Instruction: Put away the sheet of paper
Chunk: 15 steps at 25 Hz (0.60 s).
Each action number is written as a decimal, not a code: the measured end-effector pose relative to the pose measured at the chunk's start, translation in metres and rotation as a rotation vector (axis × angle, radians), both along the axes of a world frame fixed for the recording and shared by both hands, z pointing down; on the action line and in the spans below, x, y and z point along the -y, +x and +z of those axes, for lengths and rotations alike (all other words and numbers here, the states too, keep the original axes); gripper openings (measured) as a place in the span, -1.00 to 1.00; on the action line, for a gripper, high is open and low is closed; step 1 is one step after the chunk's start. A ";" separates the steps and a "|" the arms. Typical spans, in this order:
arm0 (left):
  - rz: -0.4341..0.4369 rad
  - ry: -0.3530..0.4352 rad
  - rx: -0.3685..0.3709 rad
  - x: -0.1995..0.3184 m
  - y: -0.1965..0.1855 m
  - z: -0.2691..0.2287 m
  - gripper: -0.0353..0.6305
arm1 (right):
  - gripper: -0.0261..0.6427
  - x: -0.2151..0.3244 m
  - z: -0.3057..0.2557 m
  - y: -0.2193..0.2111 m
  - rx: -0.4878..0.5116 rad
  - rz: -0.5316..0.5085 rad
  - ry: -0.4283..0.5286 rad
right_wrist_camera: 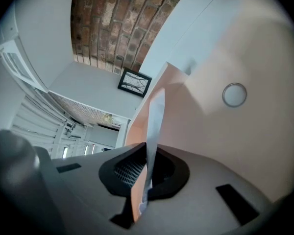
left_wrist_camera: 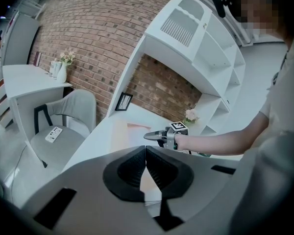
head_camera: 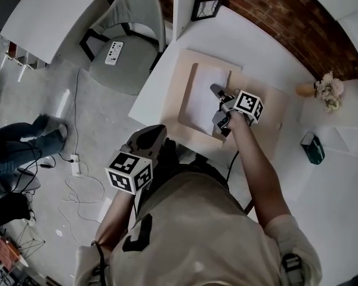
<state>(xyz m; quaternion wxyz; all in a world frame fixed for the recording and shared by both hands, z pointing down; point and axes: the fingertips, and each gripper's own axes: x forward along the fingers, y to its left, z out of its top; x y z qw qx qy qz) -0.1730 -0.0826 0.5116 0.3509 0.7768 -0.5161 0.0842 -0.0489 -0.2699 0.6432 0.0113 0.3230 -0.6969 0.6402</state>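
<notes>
An open beige folder (head_camera: 268,109) lies on the white desk (head_camera: 250,40), and a white sheet of paper (head_camera: 204,91) rests on its left half. My right gripper (head_camera: 217,90) reaches over the folder and is shut on the sheet's right edge. In the right gripper view the thin sheet (right_wrist_camera: 156,116) runs up from the shut jaws (right_wrist_camera: 147,165), with a pink folder layer (right_wrist_camera: 137,190) pressed against it. My left gripper (head_camera: 149,137) hangs off the desk's near edge, shut and empty (left_wrist_camera: 146,153). It looks toward the right gripper (left_wrist_camera: 154,136).
A black picture frame (head_camera: 206,7) leans at the desk's back. A small vase of flowers (head_camera: 328,90) and a teal object (head_camera: 312,148) sit to the right. A grey chair (head_camera: 128,37) carrying a remote (head_camera: 114,51) stands left of the desk. Cables cross the floor (head_camera: 77,177).
</notes>
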 end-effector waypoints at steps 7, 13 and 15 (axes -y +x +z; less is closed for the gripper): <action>0.008 0.004 0.000 0.001 0.004 -0.004 -0.84 | -0.84 0.000 -0.004 -0.007 -0.041 -0.038 0.033; 0.005 -0.002 0.009 0.001 0.004 -0.003 -0.84 | -0.84 0.001 -0.002 -0.006 -0.041 -0.043 0.023; 0.002 -0.003 0.009 0.001 0.003 -0.002 -0.84 | -0.84 0.001 -0.002 -0.005 -0.046 -0.043 0.024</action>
